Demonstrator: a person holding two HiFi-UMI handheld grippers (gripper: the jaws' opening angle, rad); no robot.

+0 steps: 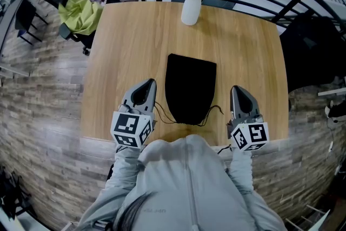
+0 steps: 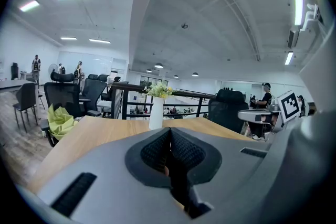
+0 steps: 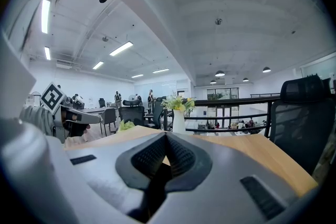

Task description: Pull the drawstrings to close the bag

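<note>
Bag (image 1: 190,89) lengthwise toward vase (image 1: 191,8), drawstrings (image 1: 165,115) at near end

We see a matt black cloth bag (image 1: 190,89) on a smooth wood-grain counter (image 1: 130,46). The white vase (image 1: 191,8) looks glossy. The jaws carry dark, ribbed pads.

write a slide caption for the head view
Black drawstring bag lies flat on a wooden table between shut left tongs and right tongs, drawstrings loose at its near end, white vase beyond.
</note>
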